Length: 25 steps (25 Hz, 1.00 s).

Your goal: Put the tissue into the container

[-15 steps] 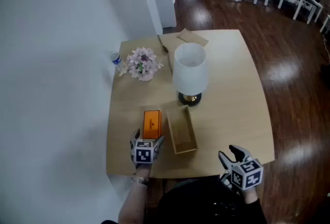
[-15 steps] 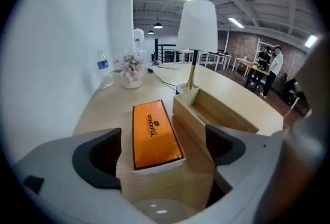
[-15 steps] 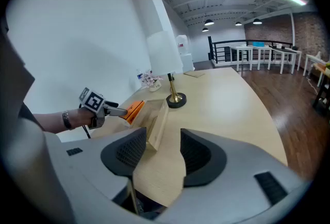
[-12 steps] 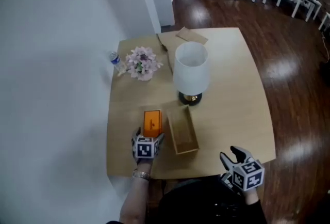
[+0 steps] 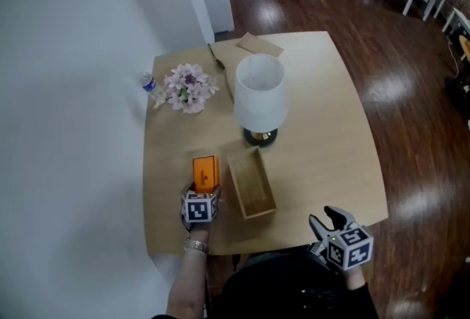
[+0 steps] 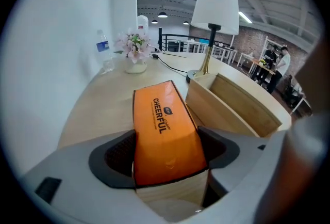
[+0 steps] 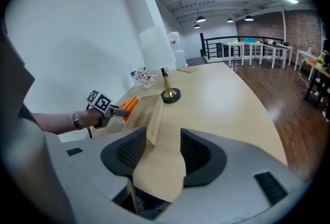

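Observation:
An orange tissue pack (image 5: pixel 205 173) lies on the light wooden table (image 5: pixel 323 134), just left of an open wooden container (image 5: pixel 239 179). My left gripper (image 5: pixel 203 195) is at the pack's near end. In the left gripper view both pads press the sides of the pack (image 6: pixel 165 130), so the left gripper (image 6: pixel 166 155) is shut on it. The container (image 6: pixel 227 101) stands to its right there. My right gripper (image 5: pixel 328 220) hovers at the table's front right edge, open with nothing between its pads (image 7: pixel 133 152).
A white-shaded lamp (image 5: pixel 259 93) stands just behind the container. Farther back left are a pot of flowers (image 5: pixel 183 87) and a water bottle (image 5: pixel 149 82) by the wall. A brown paper (image 5: pixel 258 44) lies at the table's far edge. Dark wood floor surrounds the table.
The left gripper has slid a little forward along the tissue pack and its jaws have drawn in against it. The head view has shifted slightly. The right gripper has stayed put.

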Motion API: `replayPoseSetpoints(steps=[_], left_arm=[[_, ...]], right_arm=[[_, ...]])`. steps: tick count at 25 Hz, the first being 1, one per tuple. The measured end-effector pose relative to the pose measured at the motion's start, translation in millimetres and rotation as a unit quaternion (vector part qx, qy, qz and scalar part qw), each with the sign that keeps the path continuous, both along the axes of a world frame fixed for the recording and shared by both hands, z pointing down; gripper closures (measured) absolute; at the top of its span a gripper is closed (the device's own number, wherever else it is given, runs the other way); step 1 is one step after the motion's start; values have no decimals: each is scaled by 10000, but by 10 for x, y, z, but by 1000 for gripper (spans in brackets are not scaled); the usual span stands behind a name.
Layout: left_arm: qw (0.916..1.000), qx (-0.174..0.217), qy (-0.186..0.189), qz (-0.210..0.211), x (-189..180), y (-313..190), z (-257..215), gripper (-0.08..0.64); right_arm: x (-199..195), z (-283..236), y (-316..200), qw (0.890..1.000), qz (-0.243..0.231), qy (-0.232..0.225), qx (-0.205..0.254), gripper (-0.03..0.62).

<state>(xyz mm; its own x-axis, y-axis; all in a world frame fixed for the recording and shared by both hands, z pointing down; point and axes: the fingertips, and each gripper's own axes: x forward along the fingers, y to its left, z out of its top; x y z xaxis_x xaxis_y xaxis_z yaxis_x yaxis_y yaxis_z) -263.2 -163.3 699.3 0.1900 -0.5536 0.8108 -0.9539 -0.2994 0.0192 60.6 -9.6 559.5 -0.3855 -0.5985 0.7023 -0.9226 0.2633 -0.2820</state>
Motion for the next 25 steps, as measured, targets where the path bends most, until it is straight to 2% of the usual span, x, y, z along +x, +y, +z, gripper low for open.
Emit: replayPoseSetpoints(steps=[5, 10, 14, 19, 21, 25], left_arm=[[9994, 144, 133, -269, -76, 129, -156, 187], [9957, 517, 482, -596, -6, 388, -727, 187], [9936, 693, 678, -584, 382, 554, -1089, 187], [9935, 654, 760, -533, 980, 568, -1063, 186], [9942, 609, 720, -521, 1144, 536, -971, 186], [9953, 600, 409, -639, 1274, 479, -823, 186]], right_arm=[[25, -21, -23, 9999, -57, -27, 84, 396], [43, -59, -72, 9996, -238, -91, 142, 396], [97, -68, -119, 9989, -374, -139, 225, 396], [235, -112, -137, 9981, -493, -198, 300, 396], [323, -118, -139, 9980, -494, -210, 330, 396], [511, -143, -129, 9982, -447, -231, 321, 396]])
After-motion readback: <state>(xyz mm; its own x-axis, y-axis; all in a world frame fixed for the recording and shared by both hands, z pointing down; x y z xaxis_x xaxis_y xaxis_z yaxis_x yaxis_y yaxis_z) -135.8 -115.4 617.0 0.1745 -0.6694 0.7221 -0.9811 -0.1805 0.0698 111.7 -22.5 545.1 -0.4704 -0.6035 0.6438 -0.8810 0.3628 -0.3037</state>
